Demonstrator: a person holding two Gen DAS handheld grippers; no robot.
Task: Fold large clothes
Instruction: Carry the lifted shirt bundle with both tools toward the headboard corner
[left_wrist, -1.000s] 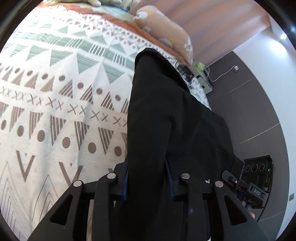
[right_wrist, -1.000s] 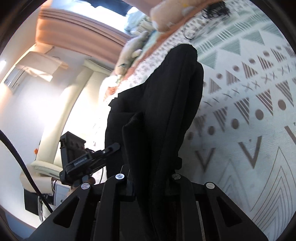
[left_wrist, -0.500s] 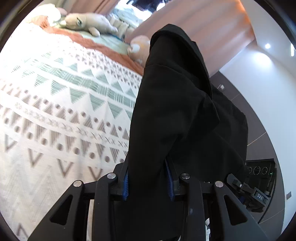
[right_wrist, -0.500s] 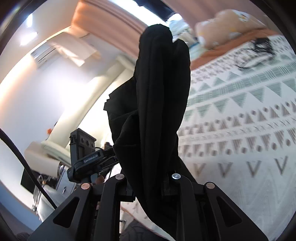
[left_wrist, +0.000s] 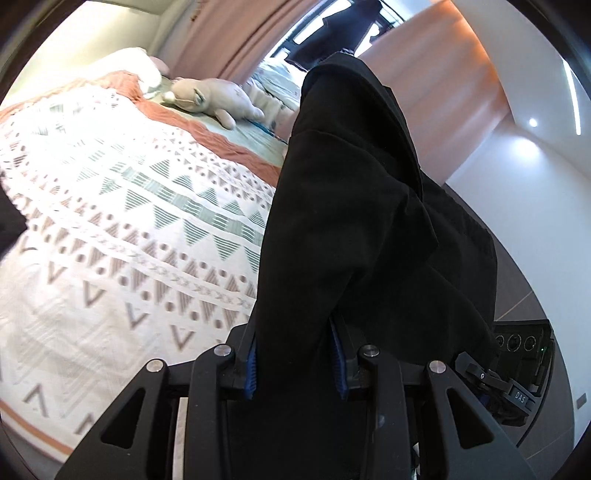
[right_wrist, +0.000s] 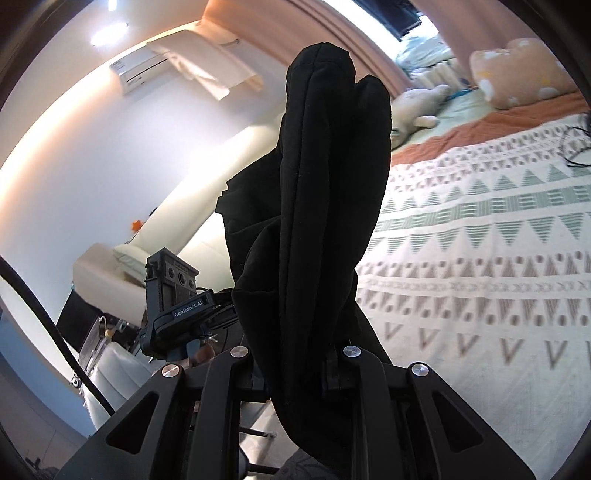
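- While both grippers are raised above the bed, the left gripper (left_wrist: 295, 363) pinches a thick bunch of the black garment (left_wrist: 354, 221) between its blue-padded fingers (left_wrist: 251, 373).
- From the left wrist view, the cloth rises in front of the camera in folds, clear of the patterned bedspread (left_wrist: 122, 236), which lies off to the left.
- Over on the right wrist view, the right gripper (right_wrist: 295, 363) is likewise clamped on the black garment (right_wrist: 325, 192), whose gathered layers stand up in a tall, rounded bundle.
- Beyond the cloth, a plush toy (left_wrist: 214, 99) lies on the bed's far end, near the pink curtain (left_wrist: 229, 40).
- Seen from the right, the other gripper's camera unit (right_wrist: 177, 295) sits just beside the garment, and a peach pillow (right_wrist: 524, 74) rests at the bed's head.
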